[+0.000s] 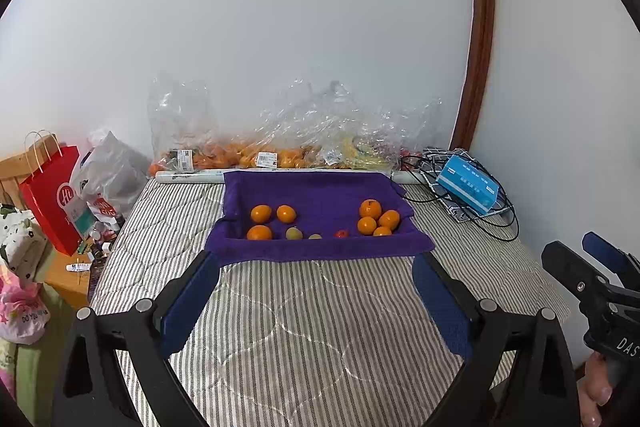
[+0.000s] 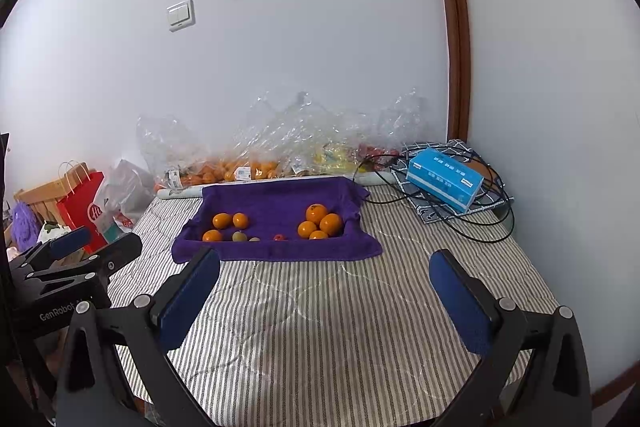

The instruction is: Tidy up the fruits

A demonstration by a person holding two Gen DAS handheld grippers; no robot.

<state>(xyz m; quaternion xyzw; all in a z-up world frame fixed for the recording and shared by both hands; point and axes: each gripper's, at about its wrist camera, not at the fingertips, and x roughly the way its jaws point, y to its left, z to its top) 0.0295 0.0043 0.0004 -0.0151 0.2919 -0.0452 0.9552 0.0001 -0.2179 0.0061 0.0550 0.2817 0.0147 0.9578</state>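
Note:
A purple towel [image 1: 320, 193] [image 2: 280, 199] lies on the striped mattress with fruit on it. Several oranges cluster at its right [image 1: 378, 217] [image 2: 320, 221] and three oranges sit at its left [image 1: 266, 221] [image 2: 224, 225]. Between them lie a greenish fruit [image 1: 294, 233] [image 2: 239, 236], a small pale fruit [image 1: 315, 236] and a small red fruit [image 1: 341, 233] [image 2: 279, 237]. My left gripper [image 1: 316, 267] is open, short of the towel's near edge, nothing between its fingers. My right gripper [image 2: 326, 263] is open too, hovering over the mattress near the towel's front right corner.
Clear plastic bags of oranges and other fruit [image 1: 248, 157] [image 2: 240, 169] line the wall behind the towel. A blue tissue box [image 1: 468, 183] [image 2: 444, 179] with black cables sits at the back right. A red paper bag [image 1: 52, 195] [image 2: 82, 207] and clutter stand beyond the left edge.

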